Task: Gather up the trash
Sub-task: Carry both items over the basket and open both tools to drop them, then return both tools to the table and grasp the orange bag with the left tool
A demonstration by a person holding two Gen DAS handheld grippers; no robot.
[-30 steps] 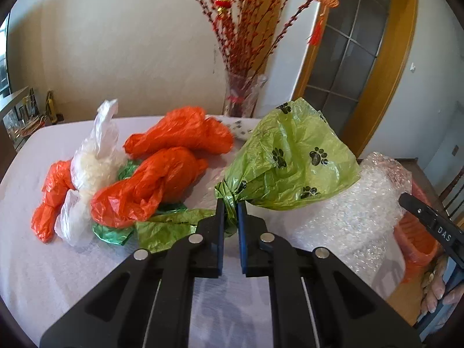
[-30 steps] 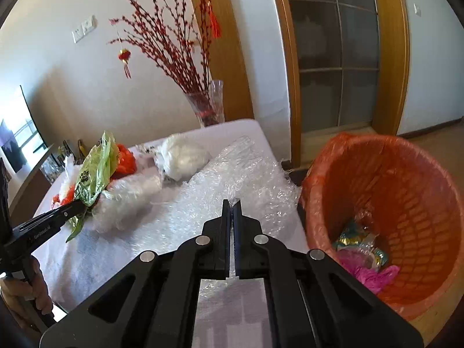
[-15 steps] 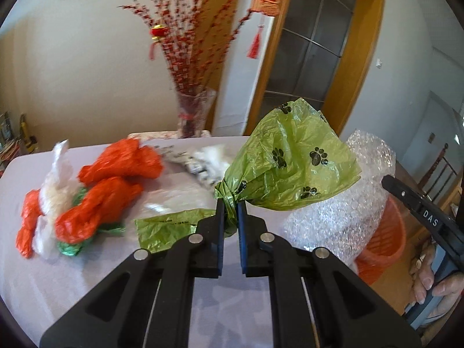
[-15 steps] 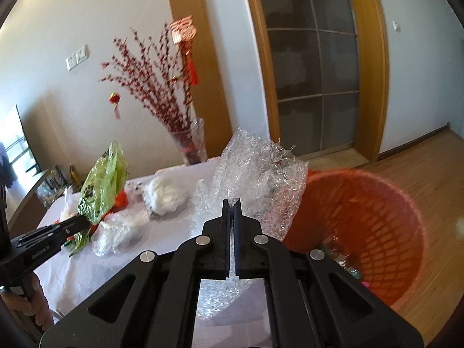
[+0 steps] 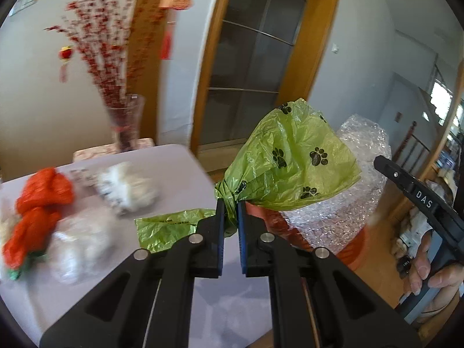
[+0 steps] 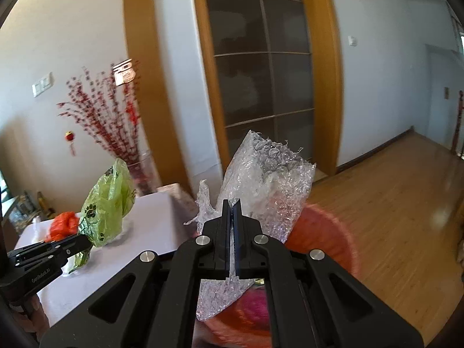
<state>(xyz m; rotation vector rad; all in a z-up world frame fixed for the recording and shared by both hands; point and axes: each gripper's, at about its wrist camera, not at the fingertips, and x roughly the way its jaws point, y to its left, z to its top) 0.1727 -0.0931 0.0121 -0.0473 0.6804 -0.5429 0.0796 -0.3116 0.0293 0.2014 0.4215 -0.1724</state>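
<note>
My left gripper (image 5: pixel 231 206) is shut on the knotted neck of a green paw-print bag (image 5: pixel 293 159) and holds it in the air past the table's corner. My right gripper (image 6: pixel 231 207) is shut on a sheet of bubble wrap (image 6: pixel 269 182), which hangs over the orange trash basket (image 6: pixel 324 232). From the left wrist view the bubble wrap (image 5: pixel 362 197) and the basket (image 5: pixel 352 249) sit just behind the green bag. The right wrist view shows the green bag (image 6: pixel 108 203) at left over the table.
On the white table (image 5: pixel 185 174) lie orange bags (image 5: pixel 40 203), white and clear plastic wads (image 5: pixel 127 185) and a flat green bag (image 5: pixel 171 226). A glass vase (image 5: pixel 126 121) of red branches stands at the far edge. Wooden floor (image 6: pixel 391 203) lies right of the basket.
Both grippers swung right, away from the table and toward the basket. The bubble wrap was lifted off the table and now hangs above the basket; the green bag follows.
</note>
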